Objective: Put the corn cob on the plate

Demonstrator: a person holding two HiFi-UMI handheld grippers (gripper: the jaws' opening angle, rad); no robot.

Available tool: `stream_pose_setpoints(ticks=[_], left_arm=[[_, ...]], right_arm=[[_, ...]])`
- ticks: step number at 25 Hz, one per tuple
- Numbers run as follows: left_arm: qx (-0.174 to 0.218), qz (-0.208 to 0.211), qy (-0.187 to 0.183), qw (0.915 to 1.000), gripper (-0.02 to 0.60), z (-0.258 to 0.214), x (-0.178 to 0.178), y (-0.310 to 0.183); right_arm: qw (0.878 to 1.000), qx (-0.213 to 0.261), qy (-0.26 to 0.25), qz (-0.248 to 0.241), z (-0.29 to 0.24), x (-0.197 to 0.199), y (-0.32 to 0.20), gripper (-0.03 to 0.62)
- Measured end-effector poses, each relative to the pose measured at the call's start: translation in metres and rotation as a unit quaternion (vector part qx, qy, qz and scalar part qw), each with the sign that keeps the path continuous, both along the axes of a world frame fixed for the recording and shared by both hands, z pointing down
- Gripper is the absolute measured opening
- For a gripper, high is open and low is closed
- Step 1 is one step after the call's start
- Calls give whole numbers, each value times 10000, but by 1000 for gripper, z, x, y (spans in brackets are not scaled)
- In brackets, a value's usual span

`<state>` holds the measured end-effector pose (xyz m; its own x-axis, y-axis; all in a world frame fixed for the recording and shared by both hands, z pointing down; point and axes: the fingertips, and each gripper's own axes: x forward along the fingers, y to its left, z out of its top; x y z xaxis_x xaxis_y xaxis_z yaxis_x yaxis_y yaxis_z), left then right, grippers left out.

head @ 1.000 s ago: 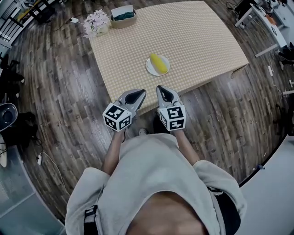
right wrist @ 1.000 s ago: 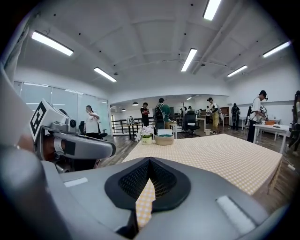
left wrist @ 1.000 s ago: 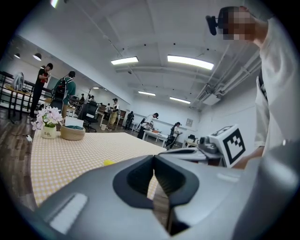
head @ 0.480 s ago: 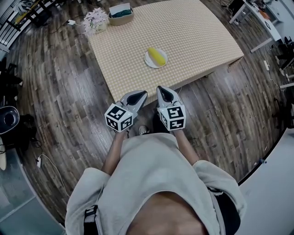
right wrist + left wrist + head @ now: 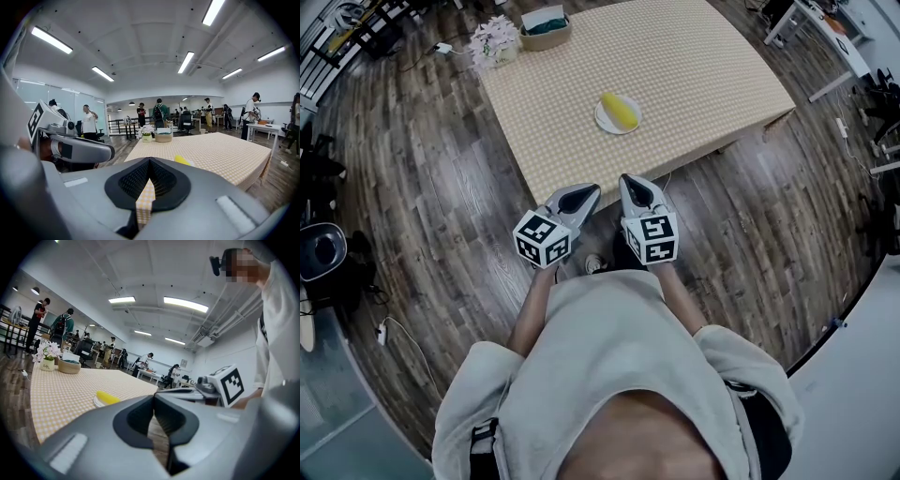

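The yellow corn cob (image 5: 620, 111) lies on a small white plate (image 5: 604, 120) on the checked table (image 5: 694, 66); it also shows as the corn cob (image 5: 108, 398) in the left gripper view, and the right gripper view catches the corn cob (image 5: 182, 160) just over its jaws. My left gripper (image 5: 581, 196) and right gripper (image 5: 635, 189) hang side by side over the wood floor, short of the table's near edge. Both have their jaws closed together with nothing between them.
A bowl-like basket (image 5: 546, 31) and a small pot of flowers (image 5: 494, 42) stand at the table's far corner. Wood floor (image 5: 422, 187) surrounds the table. Several people and desks (image 5: 255, 124) fill the room behind. A cable and plug (image 5: 382, 326) lie on the floor at left.
The table with plate and corn has drifted up and away in the head view; both grippers have drawn back from its near edge, side by side and still closed.
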<state>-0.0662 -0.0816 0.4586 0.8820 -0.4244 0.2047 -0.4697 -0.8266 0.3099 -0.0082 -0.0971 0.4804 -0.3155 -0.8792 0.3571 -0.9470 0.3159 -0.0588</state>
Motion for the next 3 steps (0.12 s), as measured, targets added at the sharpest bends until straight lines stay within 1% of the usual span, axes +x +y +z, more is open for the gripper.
stream_pose_setpoints(ticks=[3], left_arm=[[-14,37,26,10000,8,2,-2,5]], right_arm=[[10000,9,2,9,2,-5,4,-3]])
